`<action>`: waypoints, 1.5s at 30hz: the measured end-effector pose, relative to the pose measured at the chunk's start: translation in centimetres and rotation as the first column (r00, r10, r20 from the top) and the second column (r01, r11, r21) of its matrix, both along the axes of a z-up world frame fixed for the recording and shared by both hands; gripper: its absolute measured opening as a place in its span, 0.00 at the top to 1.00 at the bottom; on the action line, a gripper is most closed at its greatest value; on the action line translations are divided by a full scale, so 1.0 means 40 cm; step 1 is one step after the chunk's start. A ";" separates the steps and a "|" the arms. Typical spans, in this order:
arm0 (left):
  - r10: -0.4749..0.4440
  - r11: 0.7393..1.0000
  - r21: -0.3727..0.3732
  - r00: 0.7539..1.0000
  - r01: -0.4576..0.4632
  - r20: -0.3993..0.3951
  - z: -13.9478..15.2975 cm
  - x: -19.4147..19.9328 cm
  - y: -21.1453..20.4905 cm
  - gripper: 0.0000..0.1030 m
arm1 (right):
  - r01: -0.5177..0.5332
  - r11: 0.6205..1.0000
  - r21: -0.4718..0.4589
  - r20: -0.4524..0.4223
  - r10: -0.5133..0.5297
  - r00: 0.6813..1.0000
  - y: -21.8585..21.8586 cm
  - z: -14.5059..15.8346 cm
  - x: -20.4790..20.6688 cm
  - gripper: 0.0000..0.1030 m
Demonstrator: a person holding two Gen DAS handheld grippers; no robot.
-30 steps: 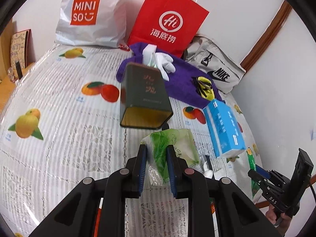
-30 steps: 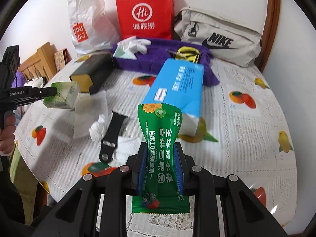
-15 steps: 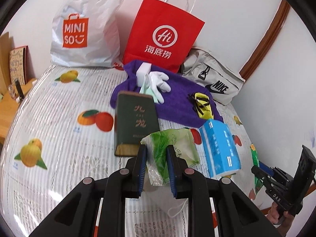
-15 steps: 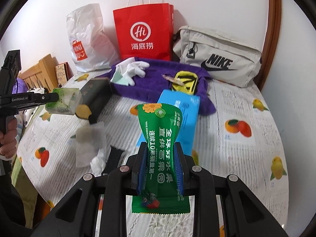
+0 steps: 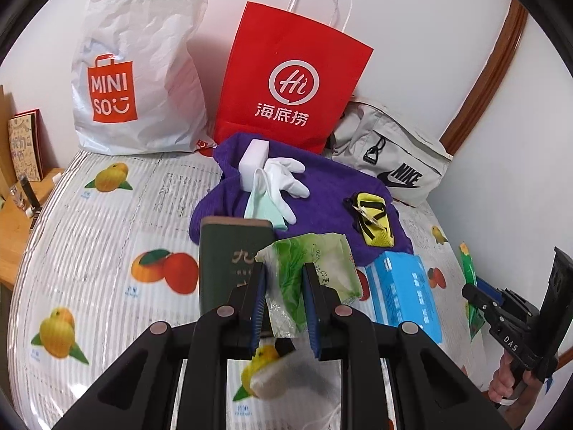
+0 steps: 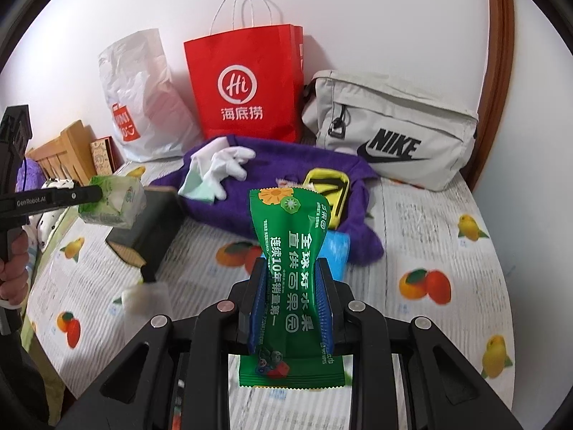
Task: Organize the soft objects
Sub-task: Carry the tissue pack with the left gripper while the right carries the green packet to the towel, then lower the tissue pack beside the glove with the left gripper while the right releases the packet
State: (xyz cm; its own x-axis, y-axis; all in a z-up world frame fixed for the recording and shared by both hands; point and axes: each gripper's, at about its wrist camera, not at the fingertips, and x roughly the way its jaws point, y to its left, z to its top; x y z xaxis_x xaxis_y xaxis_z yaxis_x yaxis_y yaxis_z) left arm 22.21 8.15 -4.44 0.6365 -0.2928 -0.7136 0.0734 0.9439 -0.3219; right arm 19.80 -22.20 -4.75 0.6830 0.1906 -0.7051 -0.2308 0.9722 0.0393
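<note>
My left gripper point(image 5: 284, 304) is shut on a green-and-white tissue pack point(image 5: 315, 268), held up above the table; the same tissue pack point(image 6: 112, 202) shows at the left of the right wrist view. My right gripper point(image 6: 290, 302) is shut on a green wet-wipes pack point(image 6: 292, 261) with white print, also lifted. Behind both lies a purple towel point(image 5: 329, 193) carrying white gloves point(image 5: 286, 179), a white block point(image 5: 254, 157), a pale green cloth point(image 5: 261, 208) and a yellow-black pouch point(image 5: 374, 224). A blue tissue pack point(image 5: 401, 294) lies in front of the towel.
A dark green box point(image 5: 229, 258) lies on the fruit-print tablecloth point(image 5: 89, 236). Against the wall stand a white Miniso bag point(image 5: 139, 68), a red paper bag point(image 5: 290, 86) and a grey Nike bag point(image 5: 390, 165). Crumpled white tissue point(image 6: 143, 294) lies near the front. Wooden furniture point(image 6: 61, 154) sits left.
Both grippers have risen and drawn back from the table with their packs still held. The box, blue pack and towel now sit lower and farther off in both views.
</note>
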 end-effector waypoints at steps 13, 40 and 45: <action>-0.026 1.000 0.014 0.999 0.027 -0.034 -0.027 0.161 -0.022 0.81 | 0.004 1.000 -0.010 0.008 -0.004 1.000 0.020 -0.004 0.182 0.75; -0.127 0.991 0.028 0.978 0.133 -0.165 -0.157 0.430 -0.130 0.81 | 0.033 0.998 -0.058 -0.093 -0.038 0.995 0.008 -0.125 0.444 0.74; -0.148 0.988 0.019 0.973 0.154 -0.179 -0.181 0.445 -0.136 0.81 | 0.028 0.998 -0.063 -0.131 -0.037 0.991 0.010 -0.149 0.472 0.74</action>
State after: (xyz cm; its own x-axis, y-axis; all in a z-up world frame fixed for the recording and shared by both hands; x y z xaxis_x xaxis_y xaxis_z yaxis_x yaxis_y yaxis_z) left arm 40.01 2.71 -11.67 0.4501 -0.3510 -0.8211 0.1607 0.9363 -0.3122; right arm 38.67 -21.82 -10.73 0.5882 0.1237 -0.7992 -0.1957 0.9806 0.0077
